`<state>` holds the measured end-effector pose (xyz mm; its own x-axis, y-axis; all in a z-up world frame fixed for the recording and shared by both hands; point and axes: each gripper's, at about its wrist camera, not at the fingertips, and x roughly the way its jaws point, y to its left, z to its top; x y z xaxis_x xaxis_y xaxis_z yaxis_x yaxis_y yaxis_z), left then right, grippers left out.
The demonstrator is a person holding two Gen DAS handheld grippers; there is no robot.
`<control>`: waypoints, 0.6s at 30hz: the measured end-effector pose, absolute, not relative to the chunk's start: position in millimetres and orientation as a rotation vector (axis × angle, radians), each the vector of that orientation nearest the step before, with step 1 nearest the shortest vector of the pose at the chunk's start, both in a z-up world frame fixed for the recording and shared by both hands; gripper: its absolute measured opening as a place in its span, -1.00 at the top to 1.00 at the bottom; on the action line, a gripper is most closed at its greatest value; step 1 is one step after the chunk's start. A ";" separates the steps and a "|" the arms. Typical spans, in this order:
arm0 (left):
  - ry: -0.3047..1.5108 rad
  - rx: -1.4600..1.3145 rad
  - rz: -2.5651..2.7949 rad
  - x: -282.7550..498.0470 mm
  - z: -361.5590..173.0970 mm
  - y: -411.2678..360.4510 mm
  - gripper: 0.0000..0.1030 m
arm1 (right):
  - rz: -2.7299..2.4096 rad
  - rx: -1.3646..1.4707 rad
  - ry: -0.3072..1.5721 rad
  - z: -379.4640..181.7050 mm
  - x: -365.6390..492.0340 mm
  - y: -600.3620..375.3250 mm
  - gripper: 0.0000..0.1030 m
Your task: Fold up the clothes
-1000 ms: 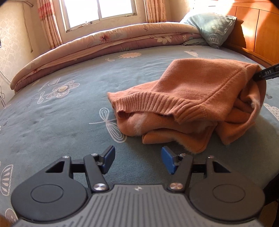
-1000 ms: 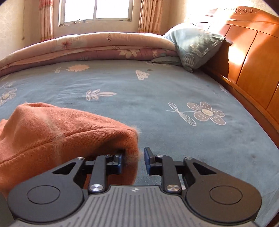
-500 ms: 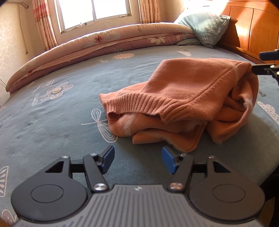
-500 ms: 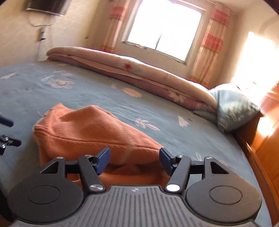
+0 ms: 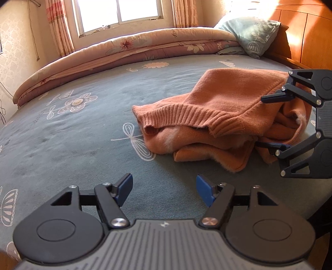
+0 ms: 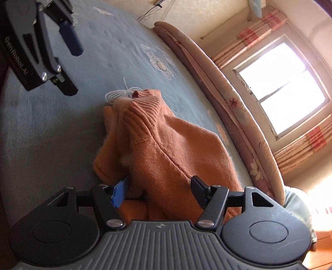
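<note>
One sweater, orange knit, lies crumpled on the bed, on the blue-grey flowered sheet near its front edge. In the left wrist view its long axis runs across the picture, from a ribbed hem at the left toward the bunched bulk at the right; the ribbed hem opens toward the left gripper's side, folded over looser layers beneath. In the right wrist view (rolled on its side) the same sweater stretches away from the camera, ribbed end farthest.

The left gripper hangs over bare sheet, short of the sweater, its blue pads apart with nothing between them; its jaws have just been opening a little further.

The right gripper sits at the sweater's bunched end, turned so that in the left wrist view one finger stands above the other. Its jaws have just been opening and now stand wide, with knit lying between them; whether either pad touches the cloth I cannot tell, but it is not clamped.

A rolled quilt lies along the far edge under the window, a pillow against the wooden headboard.
</note>
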<state>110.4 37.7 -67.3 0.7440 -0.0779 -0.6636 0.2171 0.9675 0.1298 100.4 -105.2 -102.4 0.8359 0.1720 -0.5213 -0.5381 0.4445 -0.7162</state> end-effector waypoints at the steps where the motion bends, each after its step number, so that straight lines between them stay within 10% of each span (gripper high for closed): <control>1: 0.717 0.205 -0.160 110.8 -68.2 38.7 -0.34 | 0.447 -1.051 0.385 -104.0 99.5 -103.4 -0.32; 5: 0.722 0.201 -0.163 109.8 -70.6 41.5 -0.34 | 0.427 -1.078 0.345 -97.5 97.7 -101.1 -0.03; 18: 0.718 0.210 -0.193 108.5 -72.3 36.6 -0.35 | 0.369 -1.026 0.366 -93.6 108.5 -99.4 -0.10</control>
